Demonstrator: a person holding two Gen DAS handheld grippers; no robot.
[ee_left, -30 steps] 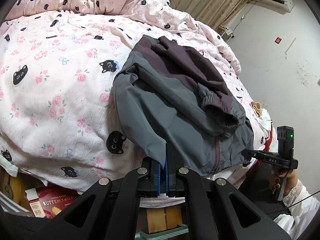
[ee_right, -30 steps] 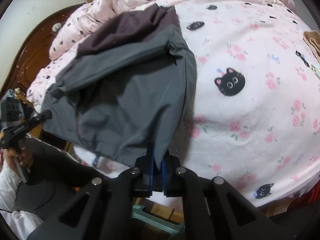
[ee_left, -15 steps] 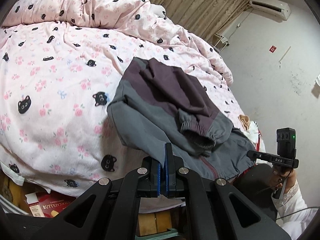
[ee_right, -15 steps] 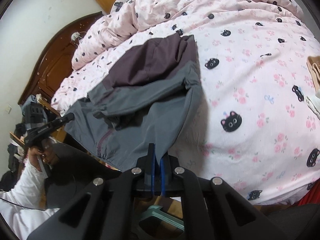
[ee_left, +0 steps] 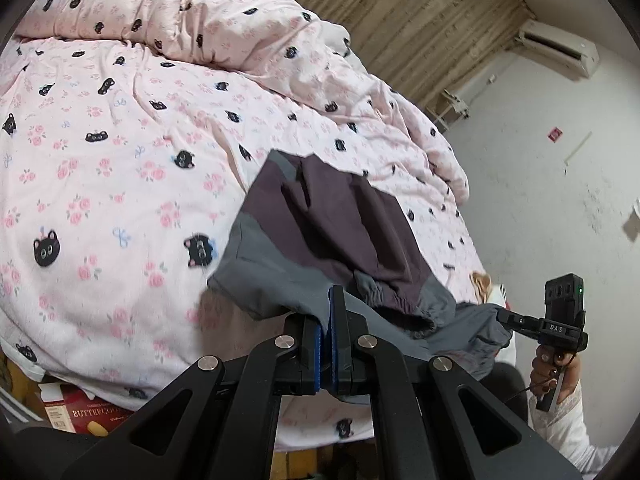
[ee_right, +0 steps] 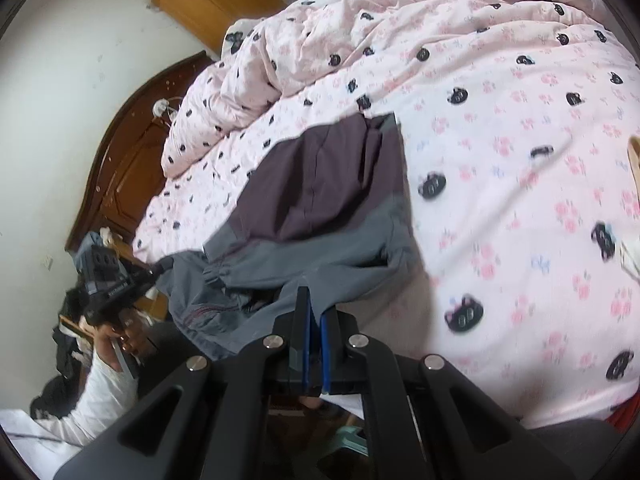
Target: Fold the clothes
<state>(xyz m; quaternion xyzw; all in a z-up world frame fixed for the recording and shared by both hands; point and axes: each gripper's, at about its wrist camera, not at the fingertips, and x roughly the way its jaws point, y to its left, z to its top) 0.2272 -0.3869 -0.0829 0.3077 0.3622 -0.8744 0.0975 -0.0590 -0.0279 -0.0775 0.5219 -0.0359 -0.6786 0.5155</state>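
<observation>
- Pink cat-print duvet (ee_left: 120, 184) covered bed, filling frame from 9 to 12 o'clock.
- Grey/purple jacket (ee_left: 320, 232) lay at bed's near edge, center, hem lifted toward 6 o'clock.
- L gripper (ee_left: 329, 300) was pinching grey hem, pads pressed on fabric.
- R gripper (ee_right: 314, 308) likewise clamped hem at jacket's other corner.

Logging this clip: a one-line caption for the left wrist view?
Left gripper shut on grey and purple nylon jacket, hem lifted above pink cat-print duvet.
</observation>
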